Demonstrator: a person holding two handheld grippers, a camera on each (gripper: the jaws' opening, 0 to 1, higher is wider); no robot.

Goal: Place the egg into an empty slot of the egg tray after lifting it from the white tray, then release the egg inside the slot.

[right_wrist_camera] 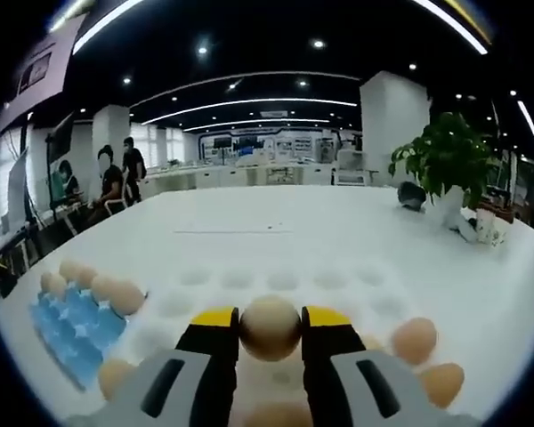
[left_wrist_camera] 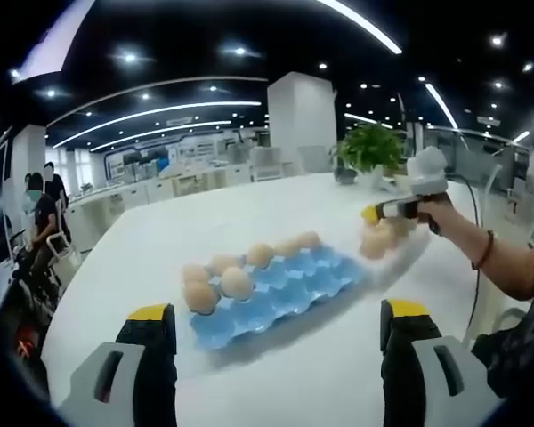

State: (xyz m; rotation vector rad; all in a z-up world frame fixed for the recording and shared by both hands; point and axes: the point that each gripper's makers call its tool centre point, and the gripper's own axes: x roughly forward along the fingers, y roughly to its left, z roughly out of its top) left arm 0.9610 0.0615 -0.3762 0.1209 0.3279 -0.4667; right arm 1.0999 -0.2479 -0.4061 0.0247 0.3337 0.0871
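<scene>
White worktop (left_wrist_camera: 276, 213) carries blue egg tray (left_wrist_camera: 276, 289) mid-scene, eggs along its far and left slots, near slots empty; white tray (right_wrist_camera: 276, 285) lies to its right. Right hand-held gripper (right_wrist_camera: 270, 325) clamps one egg (right_wrist_camera: 270, 327) just above white tray: pickup looks done, carry across and release left. Left hand-held gripper (left_wrist_camera: 276, 325) stands wide, empty, near side of egg tray. White tray dimples faint; nearest eggs cut off behind jaws
</scene>
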